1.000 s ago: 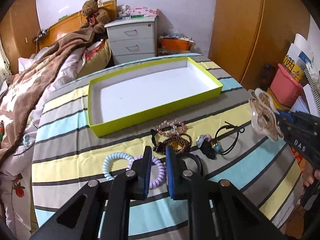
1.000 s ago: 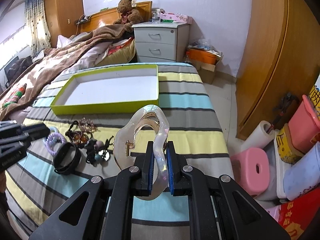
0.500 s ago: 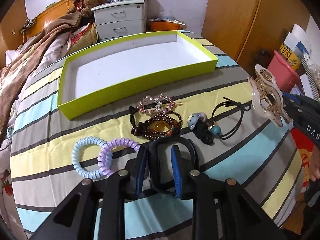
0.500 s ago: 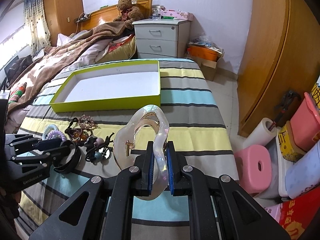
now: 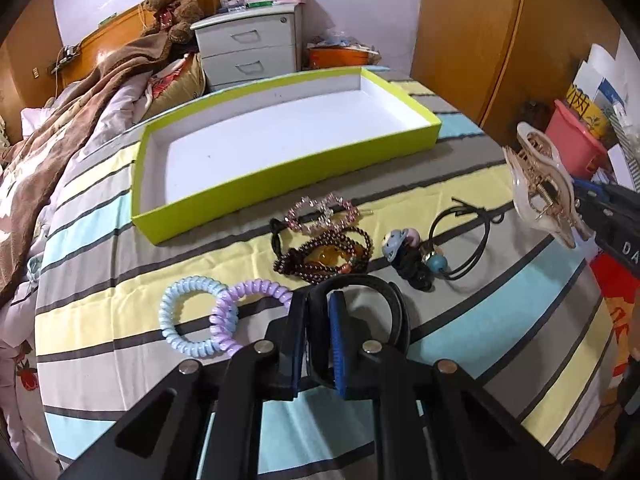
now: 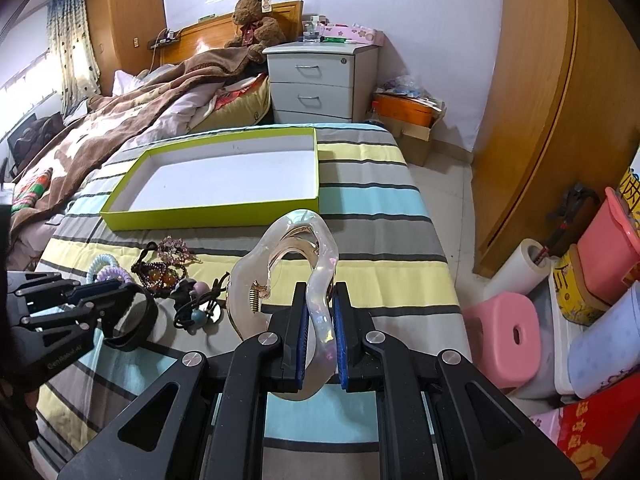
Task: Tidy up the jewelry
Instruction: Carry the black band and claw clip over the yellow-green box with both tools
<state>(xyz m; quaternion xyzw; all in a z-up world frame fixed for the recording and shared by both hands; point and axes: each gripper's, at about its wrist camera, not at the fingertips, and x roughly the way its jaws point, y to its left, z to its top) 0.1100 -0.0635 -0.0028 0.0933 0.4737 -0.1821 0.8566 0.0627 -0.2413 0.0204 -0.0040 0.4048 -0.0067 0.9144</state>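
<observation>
My left gripper is shut on a black bangle, its rim between the blue pads, just above the striped bedspread. My right gripper is shut on a clear iridescent claw hair clip, held up in the air; the clip also shows at the right in the left wrist view. A lime-green tray with a white inside lies empty beyond. Between tray and grippers lie a pink rhinestone clip, a dark bead bracelet, black hair ties with charms, and blue and purple coil ties.
The bedspread ends at the bed's right edge, with floor, a pink stool and bins beyond. A grey nightstand, a brown blanket and a teddy bear are at the back.
My left gripper has closed on the black bangle and lifted it slightly off the bed. The right gripper still holds the claw clip in about the same place.
</observation>
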